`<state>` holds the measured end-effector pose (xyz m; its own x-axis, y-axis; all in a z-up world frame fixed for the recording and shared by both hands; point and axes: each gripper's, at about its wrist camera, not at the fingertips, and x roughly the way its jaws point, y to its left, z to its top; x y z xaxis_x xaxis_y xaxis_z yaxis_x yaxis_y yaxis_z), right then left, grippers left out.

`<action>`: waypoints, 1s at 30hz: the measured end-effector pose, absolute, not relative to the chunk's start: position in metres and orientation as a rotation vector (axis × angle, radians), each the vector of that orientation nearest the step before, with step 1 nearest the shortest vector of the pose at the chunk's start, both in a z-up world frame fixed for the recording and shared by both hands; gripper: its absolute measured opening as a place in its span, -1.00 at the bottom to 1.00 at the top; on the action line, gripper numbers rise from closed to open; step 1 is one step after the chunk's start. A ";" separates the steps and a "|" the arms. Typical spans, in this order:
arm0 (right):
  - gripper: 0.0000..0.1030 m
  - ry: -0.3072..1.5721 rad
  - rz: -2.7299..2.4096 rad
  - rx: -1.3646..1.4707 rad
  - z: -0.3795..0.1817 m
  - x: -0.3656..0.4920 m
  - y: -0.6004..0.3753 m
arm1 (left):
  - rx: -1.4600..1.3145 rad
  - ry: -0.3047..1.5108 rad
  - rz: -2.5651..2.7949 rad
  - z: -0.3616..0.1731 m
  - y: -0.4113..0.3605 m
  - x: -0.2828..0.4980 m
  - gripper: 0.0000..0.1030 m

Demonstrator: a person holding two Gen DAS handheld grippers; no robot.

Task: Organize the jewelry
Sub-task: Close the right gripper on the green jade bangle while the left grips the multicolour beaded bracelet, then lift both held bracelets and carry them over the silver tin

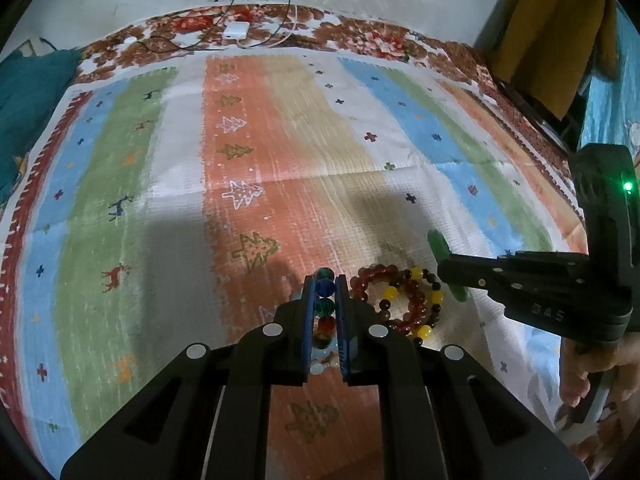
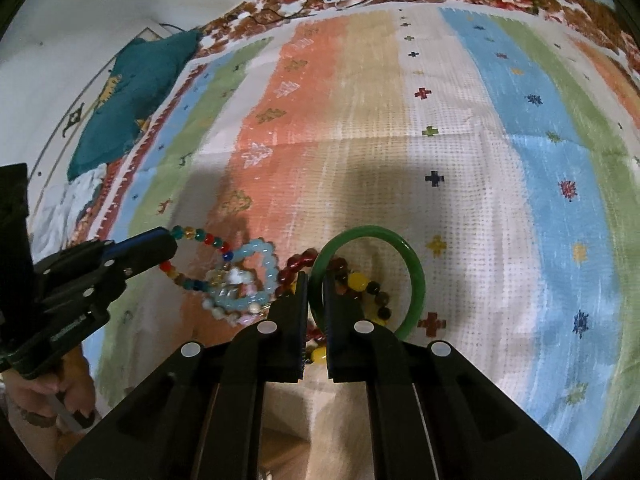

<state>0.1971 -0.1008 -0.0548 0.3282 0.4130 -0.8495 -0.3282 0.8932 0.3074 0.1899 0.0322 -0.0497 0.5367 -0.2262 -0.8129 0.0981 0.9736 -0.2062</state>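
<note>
The only lettering that shows is embossed on the black side of the right gripper (image 1: 448, 268), seen from the left wrist view; it looks like "DAS", though it is faint. A pale strip of marking on the left gripper (image 2: 170, 240) is too blurred to read.

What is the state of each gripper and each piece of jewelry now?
left gripper: shut on the multicolour bead bracelet.
right gripper: shut on the green bangle.
dark red bead bracelet: lying on the cloth.
yellow and dark bead bracelet: lying on the cloth.
pale blue bead bracelet: lying loose.
</note>
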 end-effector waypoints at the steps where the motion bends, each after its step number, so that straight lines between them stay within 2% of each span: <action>1: -0.84 1.135 0.486 0.083 -0.053 0.195 -0.101 | -0.144 0.984 -0.192 -0.048 0.033 0.189 -0.82; 30: -0.84 0.952 0.520 -0.112 0.001 0.108 -0.087 | -0.161 0.886 -0.147 -0.010 0.036 0.122 -0.82</action>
<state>0.1084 -0.0875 0.0011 0.4678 0.3743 -0.8007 -0.4711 0.8721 0.1324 0.1224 0.0365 -0.0096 0.6238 -0.1942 -0.7570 0.0615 0.9778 -0.2002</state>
